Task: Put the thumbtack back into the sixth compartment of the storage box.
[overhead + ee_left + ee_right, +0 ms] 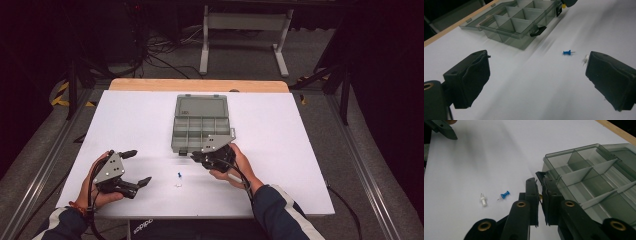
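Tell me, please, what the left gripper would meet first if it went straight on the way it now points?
Probably bare white table; the blue push pin lies between the open jaws' line, slightly right of centre, so it likely comes first, ahead of the organizer box.

We wear a dark navy jacket with white stripes down each sleeve. Our left black two-jaw plastic gripper carries a grey three-cornered metal plate dotted with small dark screw holes, and our right black two-jaw plastic gripper bears the same kind of plate. A thin black cable trails from each back along our forearms. Close up, our jaws end in matte, creased black pads, and brass-coloured round rivets sit in the black linkage arms.
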A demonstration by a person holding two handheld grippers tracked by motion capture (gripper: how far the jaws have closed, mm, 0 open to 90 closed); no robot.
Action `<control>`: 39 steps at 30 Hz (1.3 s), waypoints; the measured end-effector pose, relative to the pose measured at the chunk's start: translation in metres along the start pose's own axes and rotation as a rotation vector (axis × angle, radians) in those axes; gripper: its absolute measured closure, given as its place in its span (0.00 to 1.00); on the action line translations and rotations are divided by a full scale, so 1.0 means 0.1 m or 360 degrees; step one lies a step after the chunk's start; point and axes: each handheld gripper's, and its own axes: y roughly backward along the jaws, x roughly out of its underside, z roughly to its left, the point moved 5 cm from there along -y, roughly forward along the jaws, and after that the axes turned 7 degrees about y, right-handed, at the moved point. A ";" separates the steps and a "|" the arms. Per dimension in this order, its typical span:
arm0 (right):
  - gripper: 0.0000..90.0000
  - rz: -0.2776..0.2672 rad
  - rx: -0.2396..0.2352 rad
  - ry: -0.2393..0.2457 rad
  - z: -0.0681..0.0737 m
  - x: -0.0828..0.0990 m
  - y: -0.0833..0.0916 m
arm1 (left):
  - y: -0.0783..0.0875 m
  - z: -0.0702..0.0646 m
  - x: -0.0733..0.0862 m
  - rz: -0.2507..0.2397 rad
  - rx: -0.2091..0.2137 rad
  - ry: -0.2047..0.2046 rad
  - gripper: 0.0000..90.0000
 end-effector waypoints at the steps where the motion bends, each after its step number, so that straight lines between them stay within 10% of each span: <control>1: 0.93 0.0000 0.0000 -0.0008 -0.01 0.00 0.00 | 0.00 0.00 0.00 0.0002 0.0004 -0.0002 0.07; 39: 0.93 -0.0019 0.0157 -0.0158 -0.49 -0.10 -0.20 | -0.01 0.00 0.01 0.0002 0.0022 0.0024 0.07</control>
